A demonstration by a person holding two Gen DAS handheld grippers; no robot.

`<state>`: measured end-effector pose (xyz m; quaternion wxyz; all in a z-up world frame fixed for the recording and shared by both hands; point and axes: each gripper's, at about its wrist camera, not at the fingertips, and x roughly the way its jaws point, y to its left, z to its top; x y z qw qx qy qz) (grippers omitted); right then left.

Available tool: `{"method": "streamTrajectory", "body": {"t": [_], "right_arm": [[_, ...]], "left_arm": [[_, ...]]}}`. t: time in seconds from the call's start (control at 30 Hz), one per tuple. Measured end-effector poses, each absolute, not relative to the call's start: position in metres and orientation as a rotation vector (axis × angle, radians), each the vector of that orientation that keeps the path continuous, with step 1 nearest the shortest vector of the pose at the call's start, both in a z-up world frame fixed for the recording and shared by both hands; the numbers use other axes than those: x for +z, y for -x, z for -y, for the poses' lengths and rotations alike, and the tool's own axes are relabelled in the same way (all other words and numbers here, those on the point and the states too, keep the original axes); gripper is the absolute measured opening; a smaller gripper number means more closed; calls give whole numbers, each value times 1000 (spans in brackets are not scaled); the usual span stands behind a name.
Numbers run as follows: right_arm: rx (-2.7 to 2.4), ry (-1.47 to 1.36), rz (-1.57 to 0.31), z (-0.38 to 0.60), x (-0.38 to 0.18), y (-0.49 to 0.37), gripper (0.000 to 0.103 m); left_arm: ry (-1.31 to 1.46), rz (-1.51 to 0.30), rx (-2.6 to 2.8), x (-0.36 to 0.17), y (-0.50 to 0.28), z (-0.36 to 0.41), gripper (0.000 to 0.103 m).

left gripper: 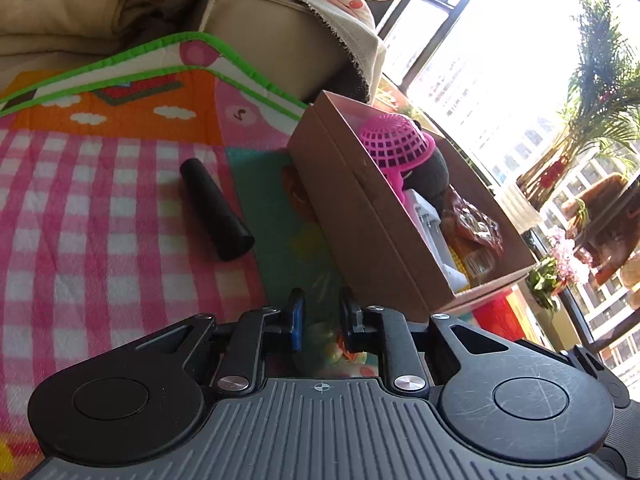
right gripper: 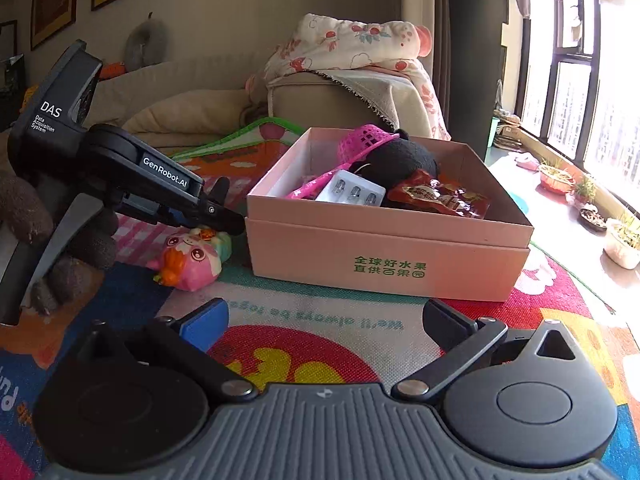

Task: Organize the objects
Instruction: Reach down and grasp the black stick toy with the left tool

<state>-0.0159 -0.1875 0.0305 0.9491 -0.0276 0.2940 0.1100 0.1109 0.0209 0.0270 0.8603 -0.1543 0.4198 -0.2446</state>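
Note:
A pink cardboard box stands on the play mat and also shows in the left wrist view. It holds a pink mesh strainer, a black plush, a blister pack and a red snack bag. A pink squishy toy lies on the mat left of the box, right under my left gripper. In its own view my left gripper has its jaws narrowly apart over the toy. A black tube lies on the checked mat. My right gripper is open and empty before the box.
A beige sofa with a patterned blanket stands behind the mat. A window sill at the right carries potted plants. A folded green-edged mat lies at the sofa's foot.

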Motion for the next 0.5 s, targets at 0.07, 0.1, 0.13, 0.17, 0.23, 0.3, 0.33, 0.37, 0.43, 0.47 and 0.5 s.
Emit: {"method": "streamTrajectory", "body": {"t": [0.07, 0.1, 0.13, 0.17, 0.23, 0.3, 0.33, 0.37, 0.43, 0.47, 0.5], "right_arm": [[352, 18, -656, 174, 30, 13, 103], [403, 9, -682, 164, 30, 11, 103], [432, 14, -700, 154, 29, 8, 103], [441, 28, -716, 144, 27, 4, 103], [451, 51, -732, 126, 24, -3, 97], [468, 40, -735, 118, 26, -7, 77], [471, 33, -736, 117, 28, -7, 60], [473, 33, -734, 116, 29, -6, 52], [458, 34, -721, 119, 32, -1, 45], [451, 36, -715, 122, 32, 3, 44], [439, 42, -710, 127, 32, 8, 43]], "left_arm": [[374, -911, -537, 23, -101, -27, 20], [391, -927, -546, 22, -98, -29, 20], [413, -943, -549, 22, -97, -33, 20], [416, -947, -541, 23, -95, -36, 20], [388, -915, -512, 30, -92, -41, 20], [342, -865, -464, 38, -89, -45, 20], [336, -842, -444, 43, -88, -49, 20], [332, -826, -424, 46, -87, -51, 20], [304, -788, -351, 52, -89, -53, 20], [281, -771, -310, 54, -91, -52, 20], [264, -757, -272, 56, -93, -51, 20]]}}
